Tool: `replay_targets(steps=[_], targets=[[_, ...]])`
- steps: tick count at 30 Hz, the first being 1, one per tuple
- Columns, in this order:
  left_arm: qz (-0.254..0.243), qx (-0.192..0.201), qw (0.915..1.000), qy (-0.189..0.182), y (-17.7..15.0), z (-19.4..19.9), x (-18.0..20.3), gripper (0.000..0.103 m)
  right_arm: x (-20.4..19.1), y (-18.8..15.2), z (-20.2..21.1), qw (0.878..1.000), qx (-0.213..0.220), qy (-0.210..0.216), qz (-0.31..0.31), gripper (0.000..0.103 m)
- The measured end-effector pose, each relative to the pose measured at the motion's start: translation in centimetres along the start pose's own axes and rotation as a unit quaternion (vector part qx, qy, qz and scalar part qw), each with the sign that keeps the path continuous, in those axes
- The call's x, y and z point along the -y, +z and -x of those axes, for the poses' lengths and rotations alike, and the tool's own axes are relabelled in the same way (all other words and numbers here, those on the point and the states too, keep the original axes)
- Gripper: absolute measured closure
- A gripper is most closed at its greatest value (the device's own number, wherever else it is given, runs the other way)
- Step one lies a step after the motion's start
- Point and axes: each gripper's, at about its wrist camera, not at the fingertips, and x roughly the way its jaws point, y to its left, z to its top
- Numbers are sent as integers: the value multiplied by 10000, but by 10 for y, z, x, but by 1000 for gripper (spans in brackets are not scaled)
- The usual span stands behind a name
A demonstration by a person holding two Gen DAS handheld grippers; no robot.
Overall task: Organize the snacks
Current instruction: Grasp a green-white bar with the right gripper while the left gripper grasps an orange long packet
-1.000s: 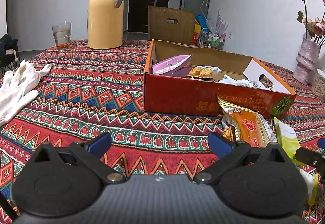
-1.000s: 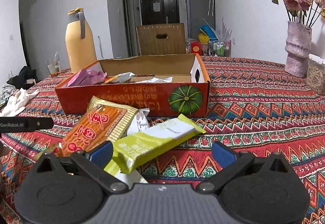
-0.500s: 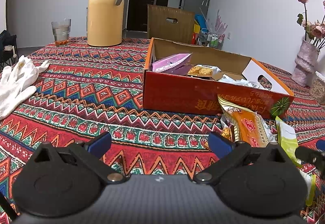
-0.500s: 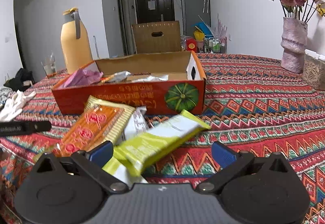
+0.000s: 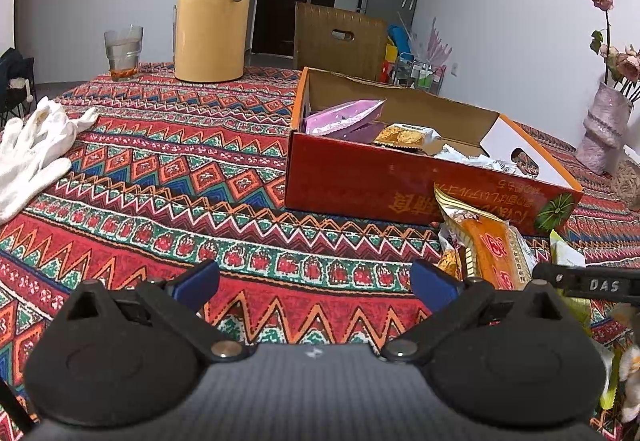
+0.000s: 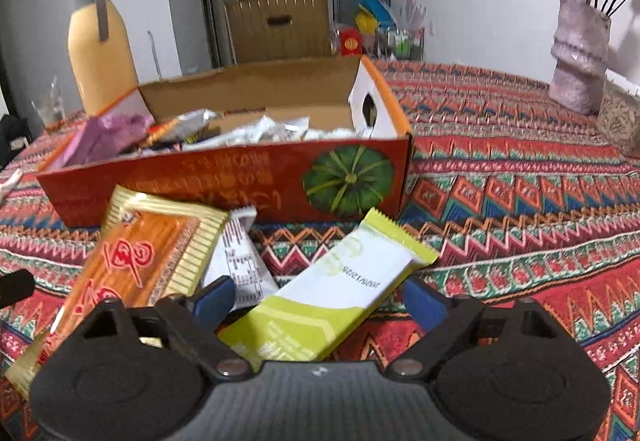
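Here my left gripper (image 5: 314, 283) sits low and level over the patterned tablecloth (image 5: 160, 177), its blue fingers (image 5: 196, 283) spread wide around nothing. White gloves (image 5: 34, 149) lie at the table's left edge; a glass (image 5: 123, 51) and a yellow thermos (image 5: 212, 5) stand near the far edge. The red cardboard box (image 6: 224, 185) sits mid-table, holding a purple packet (image 5: 344, 115) and other wrappers. Just before its near wall lie an orange snack pack (image 6: 132, 269), a white packet (image 6: 240, 261) tucked under it, and a green snack bar (image 6: 332, 297). My right gripper (image 6: 318, 299) points low at that pile, tilted slightly, fingers spread with the green bar's near end between them, not pinched. A vase (image 6: 578, 57) stands by the right edge.
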Motion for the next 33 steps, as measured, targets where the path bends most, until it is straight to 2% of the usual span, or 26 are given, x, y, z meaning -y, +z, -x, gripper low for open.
replay_targets(steps=[4,8,12,18,20,33], targets=[[57,-32,10000,-70,0,-1,-2,0,0,-5,1,9999,-75,-20,84,19],[76,-43,9999,-95,0,-2,-2,0,6,-10,5,9996,-181,-68,202,31],[82,-42,9999,-90,0,-1,-3,0,10,-12,9,9993,-191,-47,308,33],[93,-57,9999,-67,0,-1,-3,0,11,-15,14,9993,-117,48,353,53],[101,-65,9999,-64,0,-2,-4,0,13,-16,16,9993,-94,76,355,65],[120,-84,9999,-27,0,-2,-4,0,24,-22,33,9995,227,83,200,65]])
